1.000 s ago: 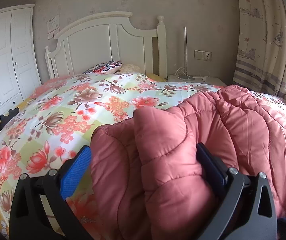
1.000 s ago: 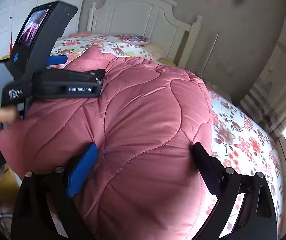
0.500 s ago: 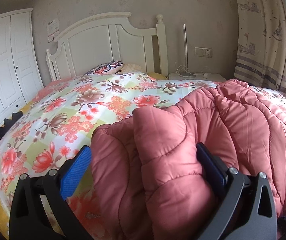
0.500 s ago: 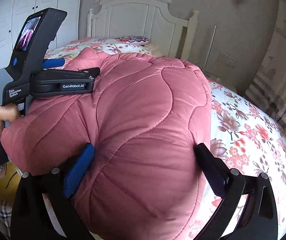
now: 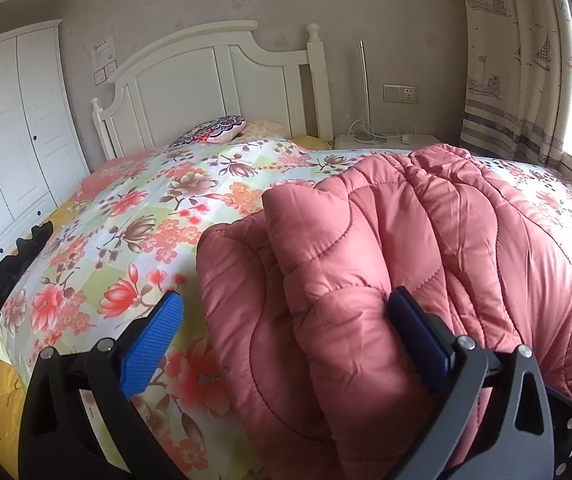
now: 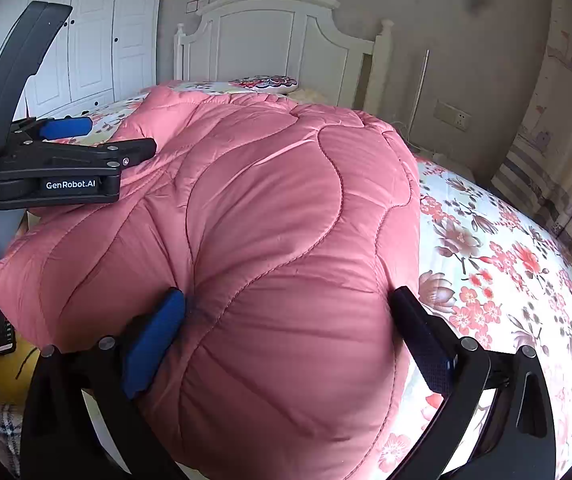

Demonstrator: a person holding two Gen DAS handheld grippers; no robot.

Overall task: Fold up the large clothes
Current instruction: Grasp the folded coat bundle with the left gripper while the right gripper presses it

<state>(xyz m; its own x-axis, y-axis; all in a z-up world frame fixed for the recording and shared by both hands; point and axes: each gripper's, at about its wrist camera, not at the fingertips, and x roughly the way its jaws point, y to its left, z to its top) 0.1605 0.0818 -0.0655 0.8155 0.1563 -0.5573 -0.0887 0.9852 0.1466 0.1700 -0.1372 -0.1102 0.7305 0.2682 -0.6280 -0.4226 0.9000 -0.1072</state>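
Observation:
A puffy pink quilted coat point(image 5: 426, 248) lies bunched on the floral bedspread point(image 5: 134, 216), toward the bed's right and near side. My left gripper point(image 5: 286, 328) is open; its right finger presses into the coat's folded edge and its left finger stands free over the bedspread. In the right wrist view the coat point(image 6: 270, 220) fills the middle. My right gripper point(image 6: 286, 332) is open wide, with the coat's bulk between its fingers, both touching the fabric. The left gripper point(image 6: 98, 140) shows there at the coat's left edge.
A white headboard point(image 5: 214, 80) and pillows point(image 5: 218, 130) are at the far end. A white wardrobe point(image 5: 10, 136) stands left. A dark garment point(image 5: 10, 272) hangs at the bed's left edge. A nightstand point(image 5: 386, 140), curtain point(image 5: 514, 64) and window are right.
The left gripper has opened a little and its left finger has come off the coat. The right wrist view has swung slightly left and upward; the coat has barely shifted.

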